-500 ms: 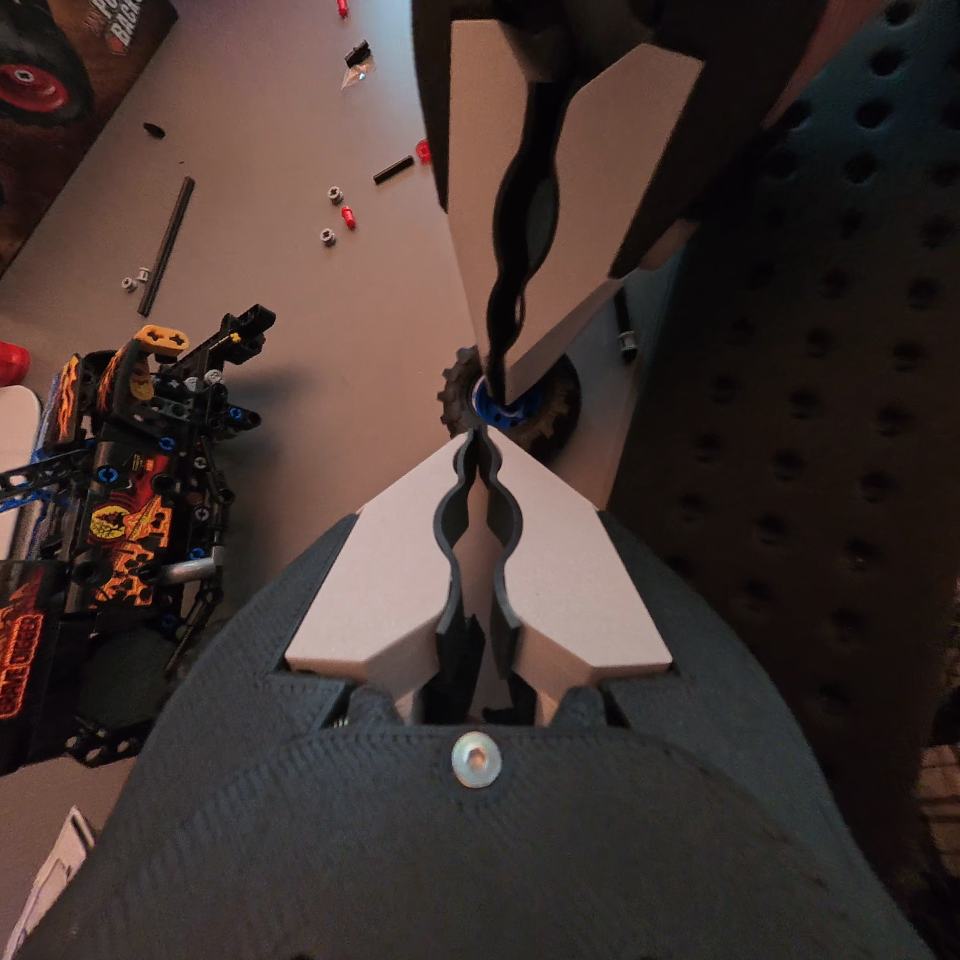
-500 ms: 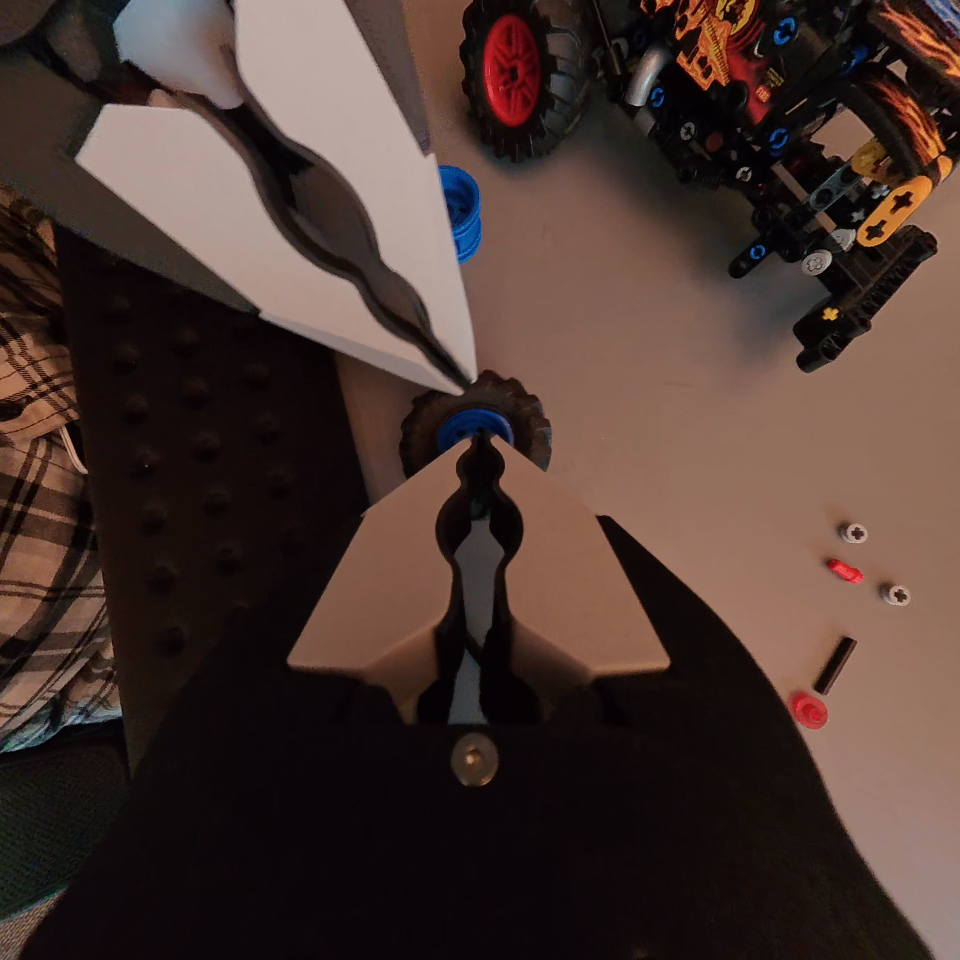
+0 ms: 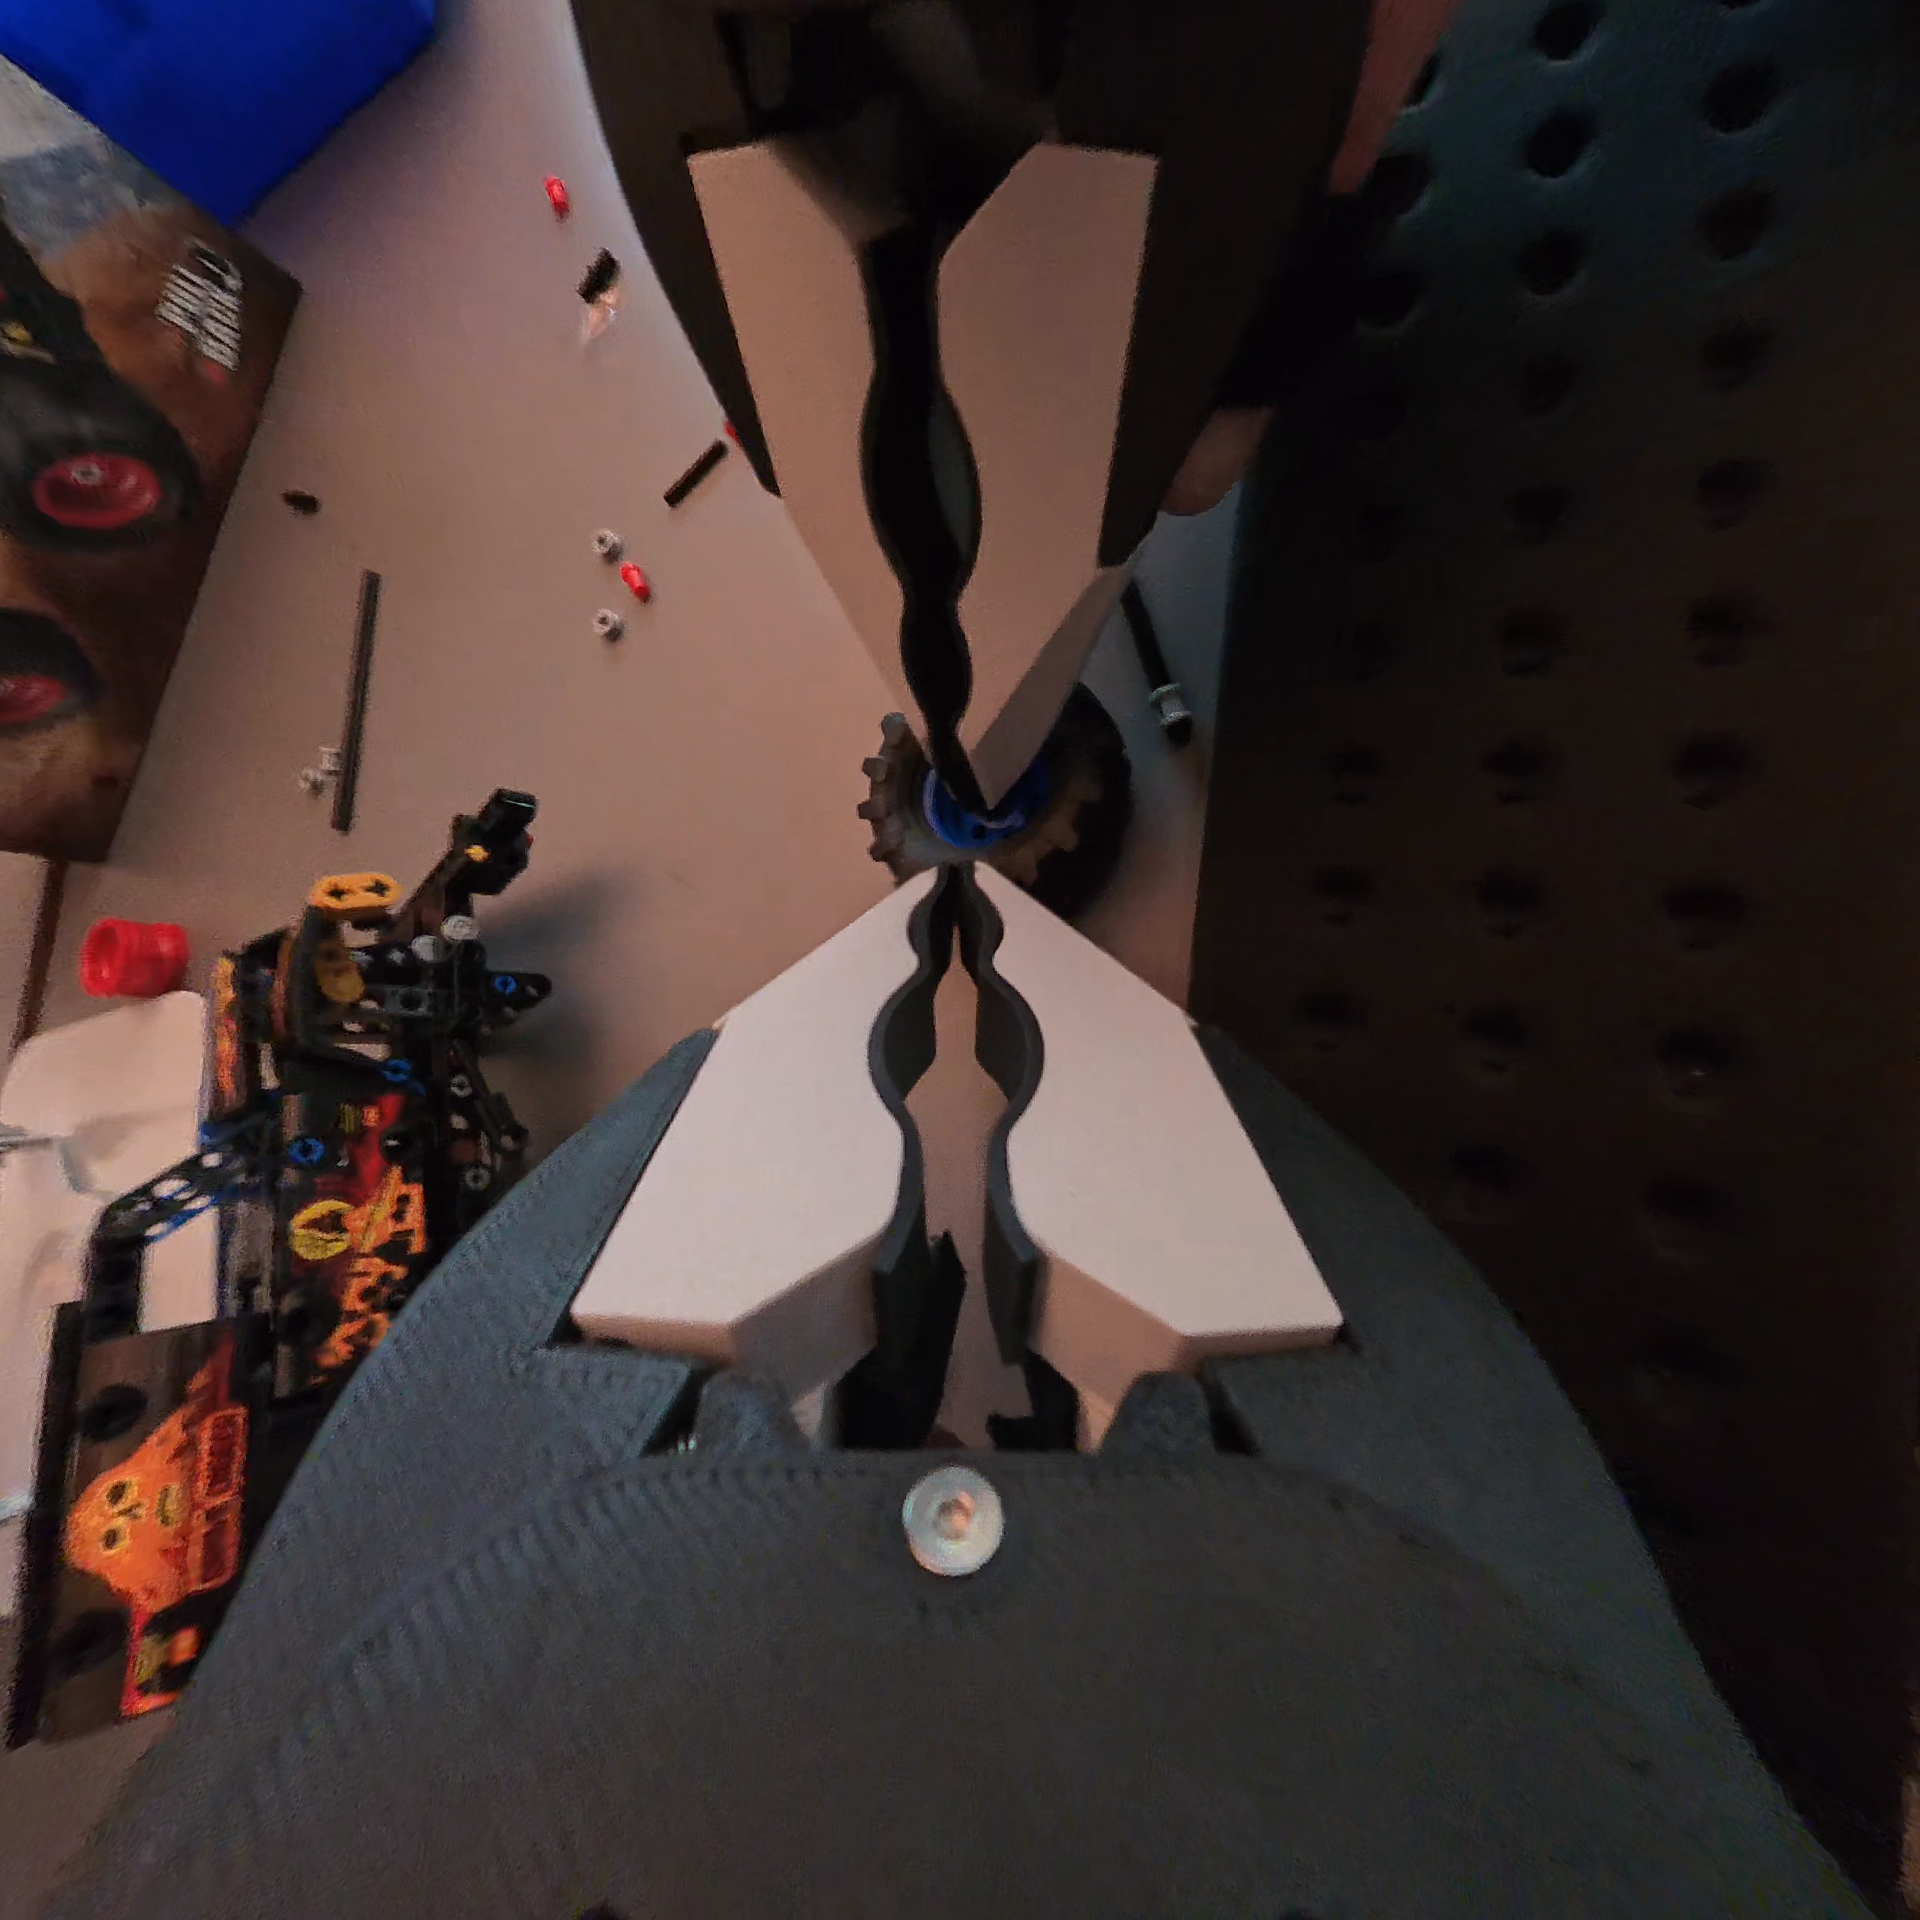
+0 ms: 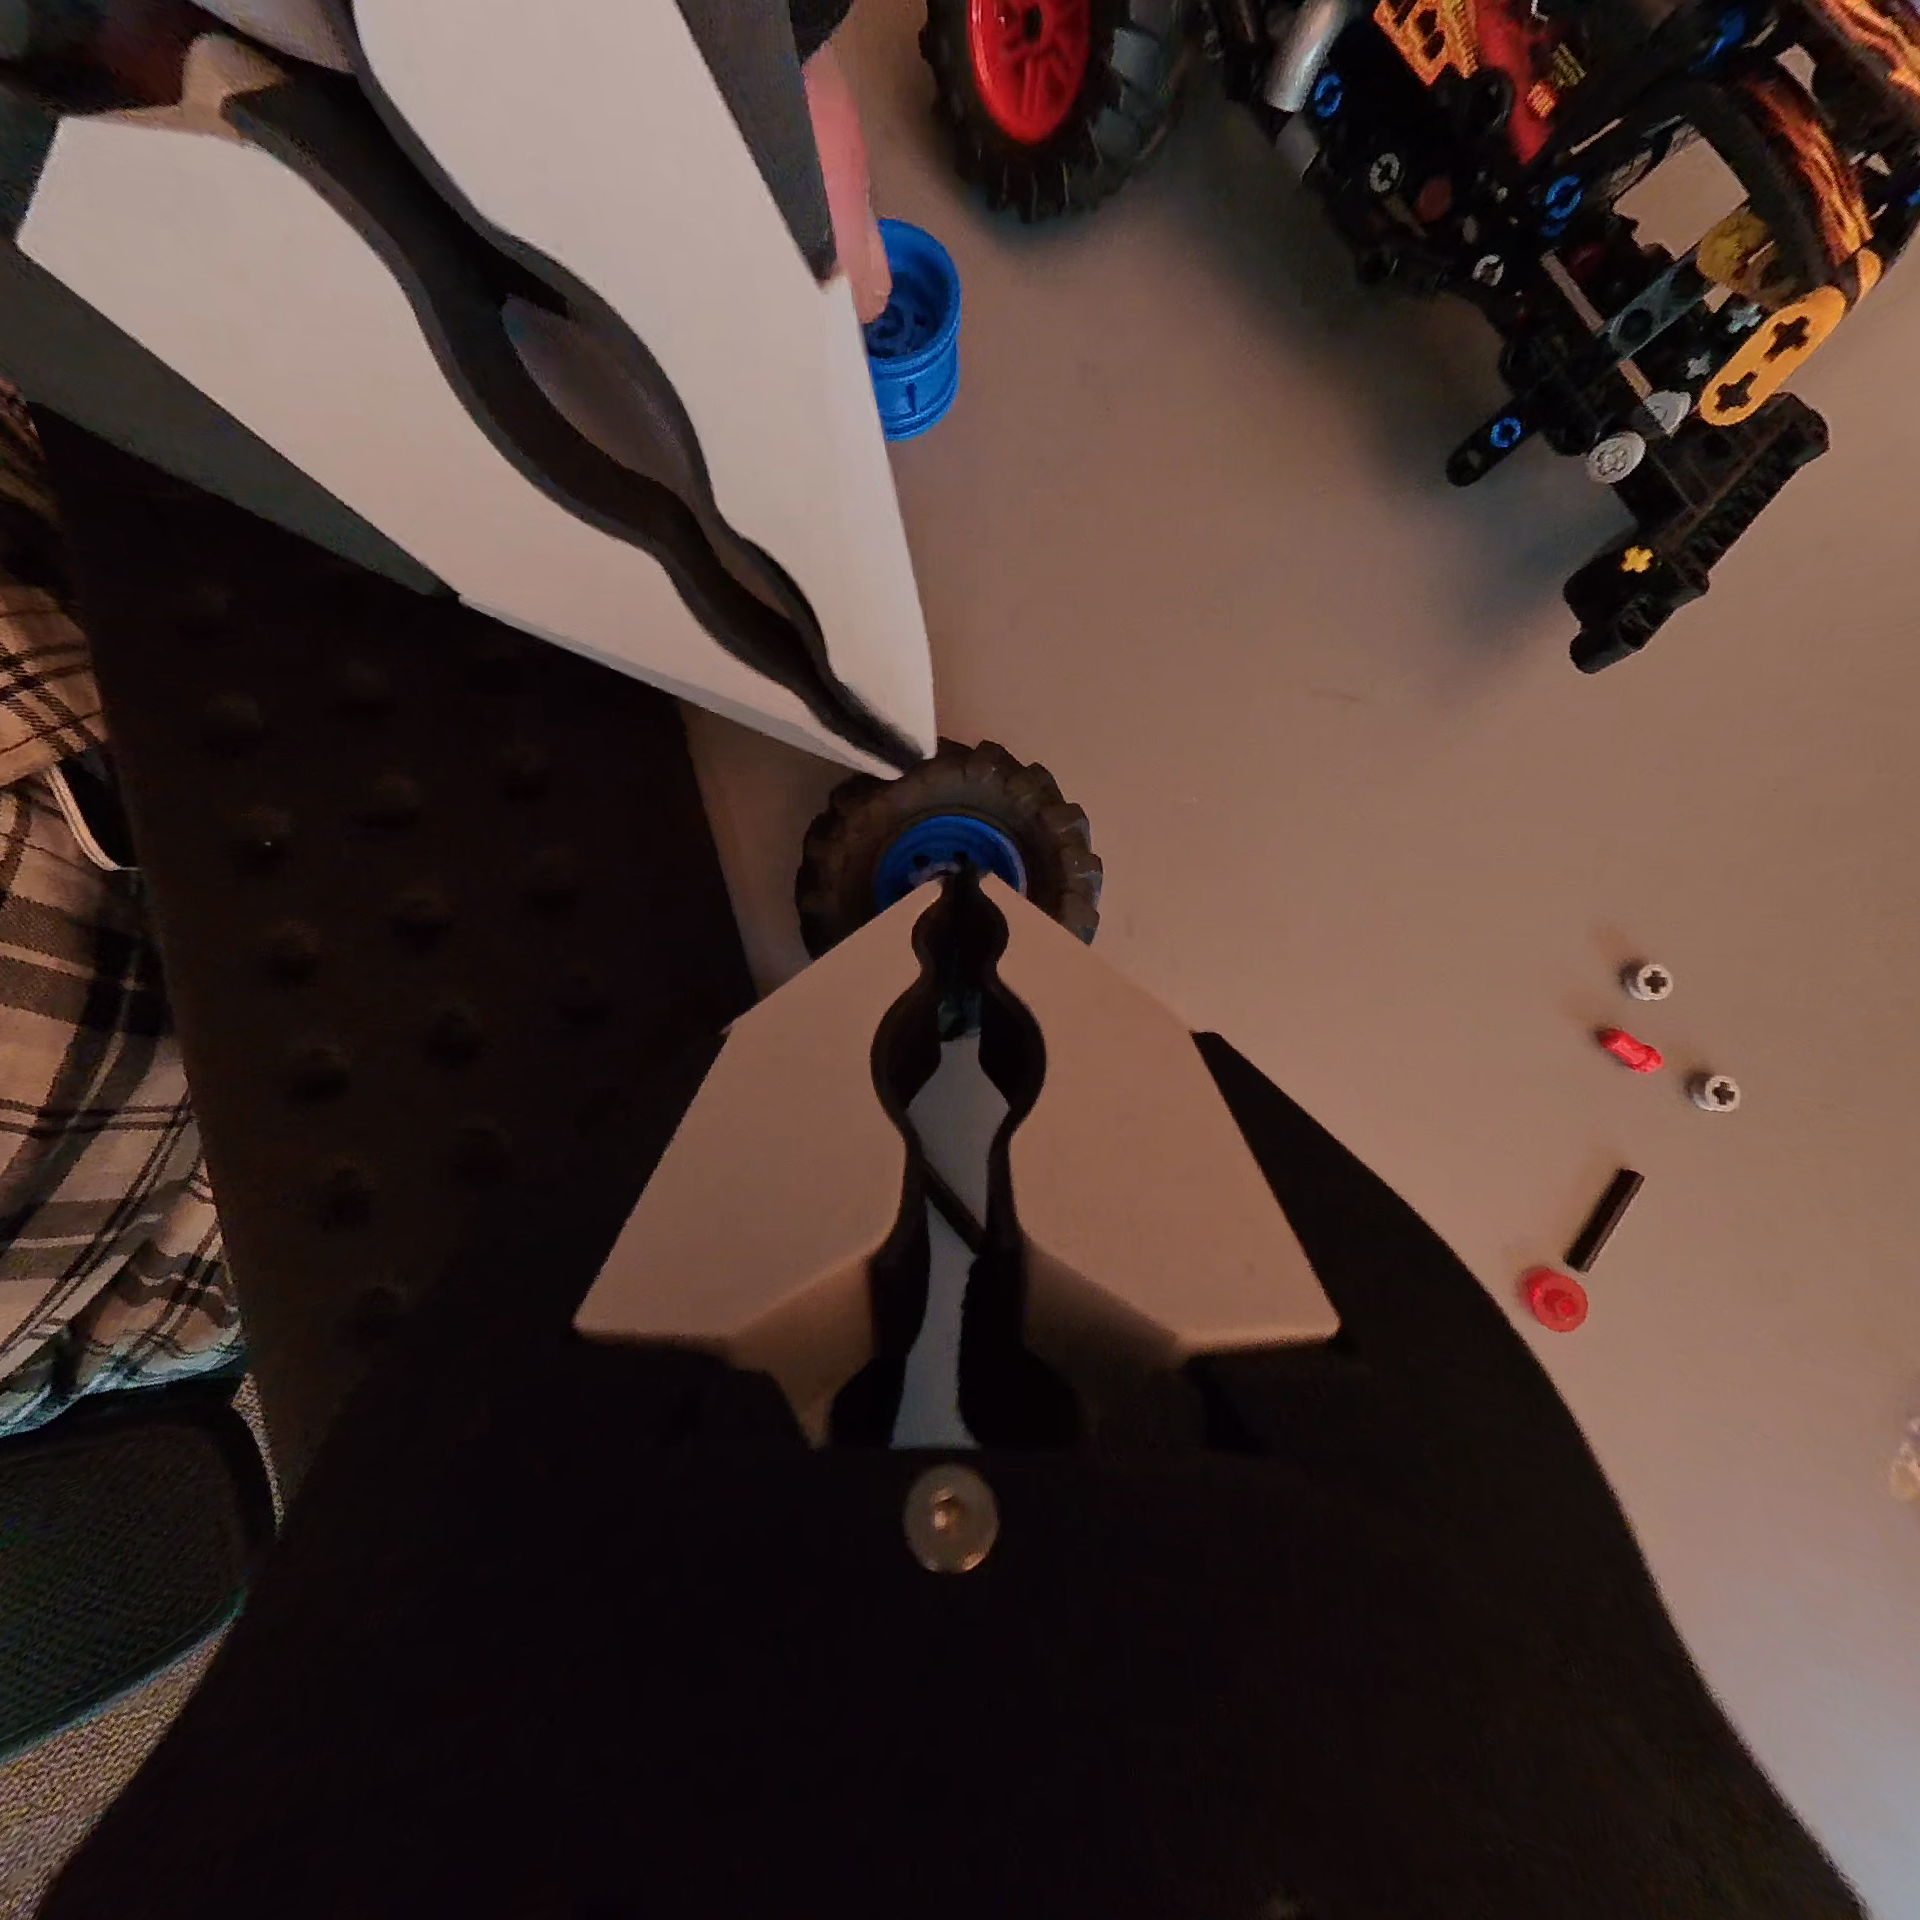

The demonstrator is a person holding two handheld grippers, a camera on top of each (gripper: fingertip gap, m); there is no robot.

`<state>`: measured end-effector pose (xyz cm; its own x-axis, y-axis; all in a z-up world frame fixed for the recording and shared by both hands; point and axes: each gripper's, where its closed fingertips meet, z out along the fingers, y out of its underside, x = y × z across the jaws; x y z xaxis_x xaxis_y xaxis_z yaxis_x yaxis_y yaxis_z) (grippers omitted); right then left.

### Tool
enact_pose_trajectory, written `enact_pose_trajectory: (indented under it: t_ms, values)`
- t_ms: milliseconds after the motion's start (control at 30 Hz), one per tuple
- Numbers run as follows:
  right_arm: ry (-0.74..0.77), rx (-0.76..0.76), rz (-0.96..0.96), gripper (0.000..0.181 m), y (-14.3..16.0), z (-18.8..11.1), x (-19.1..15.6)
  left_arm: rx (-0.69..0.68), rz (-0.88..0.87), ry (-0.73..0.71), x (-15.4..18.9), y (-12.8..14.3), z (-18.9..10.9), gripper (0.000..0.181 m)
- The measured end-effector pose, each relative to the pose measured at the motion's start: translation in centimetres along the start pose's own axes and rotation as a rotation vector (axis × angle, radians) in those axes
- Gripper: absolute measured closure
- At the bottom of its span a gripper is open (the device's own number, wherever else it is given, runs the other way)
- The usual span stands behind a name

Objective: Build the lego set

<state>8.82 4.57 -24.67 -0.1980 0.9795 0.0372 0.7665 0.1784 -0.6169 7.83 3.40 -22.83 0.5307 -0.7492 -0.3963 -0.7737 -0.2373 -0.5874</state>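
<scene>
Both claws meet at one spot near the surface's edge. The left claw (image 3: pixel 957 883) has its fingers pinched together at the tips, nosed right up against the knobby black tire (image 3: pixel 1070 821); can't tell if it's actually nipping the rubber or just touching it. The right claw (image 4: pixel 961 881) is clenched too, tips dug into the blue rim (image 4: pixel 940 857) sitting inside that tire, though whether it grips anything in there is hidden. Fingers on both are flat pale wedges with wavy black rubber liners, and the bodies are ribbed 3D-printed plastic.

The wheel lies flat on the smooth matte surface (image 4: pixel 1299 727), right at its edge, with a dark dimpled chair (image 3: pixel 1558 935) just past it. So there's basically no room on that side, loads of open room on the other.

A spare blue rim (image 4: pixel 914 332) stands nearby, and a finished wheel with a red hub (image 4: pixel 1023 73) lies farther off. The half-built truck (image 3: pixel 343 1143), black beams with orange flame stickers, sits well apart from the claws. A red rim (image 3: pixel 135 954) is beside it.

Small loose bits are scattered in the open: grey bushes (image 4: pixel 1647 980), a red pin (image 4: pixel 1628 1047), a short black axle (image 4: pixel 1605 1218), a red round stud (image 4: pixel 1554 1299) and a long black axle (image 3: pixel 356 698). The box (image 3: pixel 94 499) sits at the far corner.
</scene>
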Motion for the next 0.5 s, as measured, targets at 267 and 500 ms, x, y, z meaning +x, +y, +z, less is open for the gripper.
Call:
enact_pose_trajectory:
  t_ms: [267,500]
  values:
    - [-0.002,0.026,0.036,0.181,-0.3,0.3,0.2,-0.010,0.064,0.022,0.0,-0.1,0.9,0.181]
    - [-0.020,0.059,0.068,0.181,-0.3,0.3,0.2,-0.057,0.089,0.042,0.1,0.5,0.8,0.180]
